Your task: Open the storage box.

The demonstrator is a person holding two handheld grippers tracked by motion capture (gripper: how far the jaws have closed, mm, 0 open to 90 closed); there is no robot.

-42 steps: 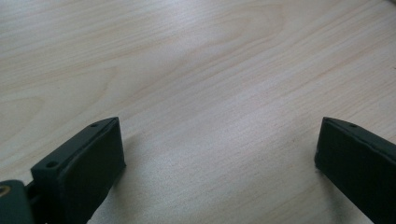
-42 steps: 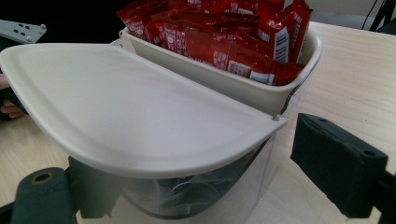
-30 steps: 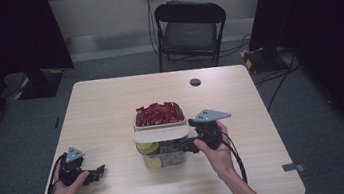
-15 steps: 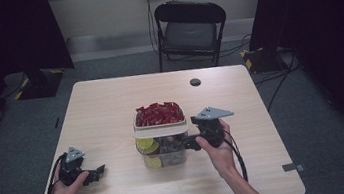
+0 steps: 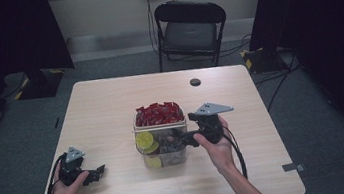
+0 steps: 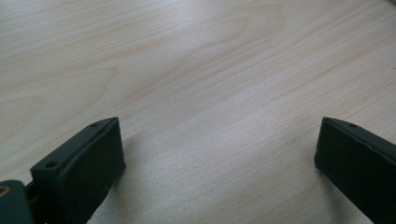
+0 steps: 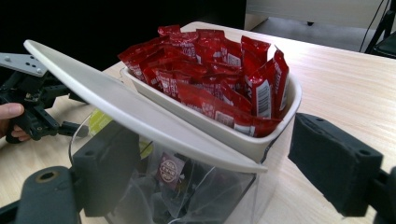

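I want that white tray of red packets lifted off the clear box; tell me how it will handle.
The white tray looks like thin, stiff plastic, so it should keep its shape. The red packets are heaped above its rim and may spill if it tips. It sits tilted on the clear box, so it could slide.

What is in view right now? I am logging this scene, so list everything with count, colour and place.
table: one, light wood, centre.
container: one, clear, mid-table, holds tea bags and yellow-green packets.
tray: one, cream, on top of the container.
sachets: many, red, heaped in the tray.
disc: one, dark, far side of table.
chair: one, black, behind table.
left claw: black, open, low over the table's near left.
right claw: black, open, at the container's right side.
hands: two, holding the claws.
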